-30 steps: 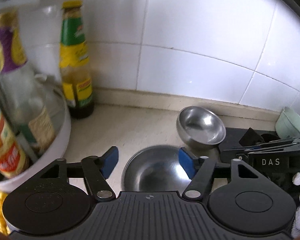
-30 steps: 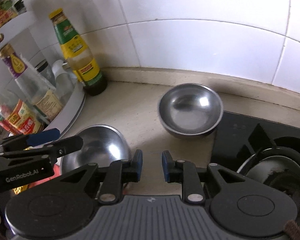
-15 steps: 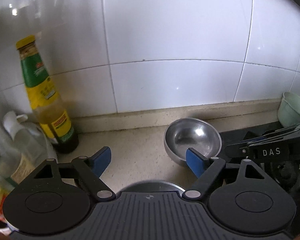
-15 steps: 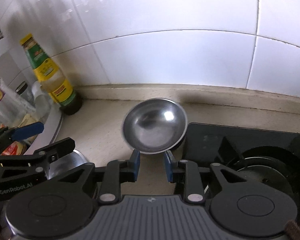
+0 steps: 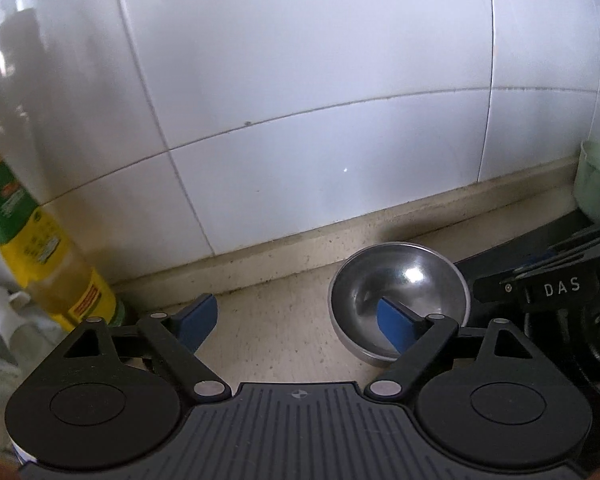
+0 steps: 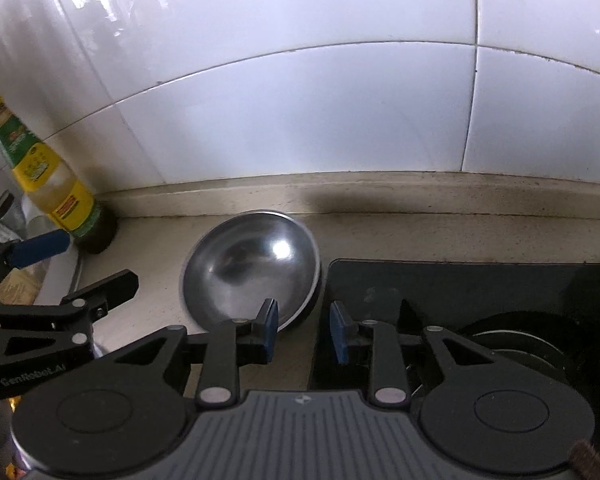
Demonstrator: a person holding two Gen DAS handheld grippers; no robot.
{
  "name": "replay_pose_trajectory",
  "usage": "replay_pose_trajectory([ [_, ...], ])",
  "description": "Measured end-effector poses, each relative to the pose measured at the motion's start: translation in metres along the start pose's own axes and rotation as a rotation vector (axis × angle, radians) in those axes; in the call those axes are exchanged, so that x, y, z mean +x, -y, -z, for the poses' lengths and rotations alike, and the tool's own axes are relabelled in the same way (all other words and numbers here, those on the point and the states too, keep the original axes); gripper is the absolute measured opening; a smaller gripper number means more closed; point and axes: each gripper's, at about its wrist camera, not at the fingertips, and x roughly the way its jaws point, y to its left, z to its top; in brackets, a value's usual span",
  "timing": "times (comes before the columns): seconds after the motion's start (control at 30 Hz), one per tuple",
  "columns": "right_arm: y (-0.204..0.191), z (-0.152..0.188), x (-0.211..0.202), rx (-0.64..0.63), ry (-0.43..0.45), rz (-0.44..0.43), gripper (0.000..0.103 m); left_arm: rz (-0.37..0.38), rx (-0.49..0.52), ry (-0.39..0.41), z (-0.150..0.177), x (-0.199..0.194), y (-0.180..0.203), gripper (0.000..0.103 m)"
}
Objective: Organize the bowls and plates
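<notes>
Left gripper (image 5: 296,318) jaws are seen opening wide with nothing between them; a sauce bottle (image 5: 32,248) is found at nine o'clock. At two o'clock of it, the steel bowl (image 5: 398,304) is left loose on the counter (image 5: 276,340) beside the stove (image 6: 460,292). Right gripper (image 6: 304,332) jaws are opening narrowly over its near rim, untouched. Sorting appears barely begun; a green bowl (image 5: 598,184) also waits.

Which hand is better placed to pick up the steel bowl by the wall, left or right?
Right, probably. The right claw straddles the steel bowl's near rim, opening, one finger over the inside. The left claw is opening wide, mostly over bare counter, with only one finger over the bowl.
</notes>
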Motion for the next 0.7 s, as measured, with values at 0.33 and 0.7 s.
replay_pose_trajectory([
  [0.33, 0.006, -0.011, 0.025, 0.024, -0.028, 0.005, 0.029, 0.084, -0.035, -0.096, -0.008, 0.036, -0.005, 0.091],
  [0.7, 0.0, -0.015, 0.042, 0.001, -0.057, -0.016, 0.029, 0.162, -0.045, -0.247, -0.011, 0.077, -0.003, 0.073],
])
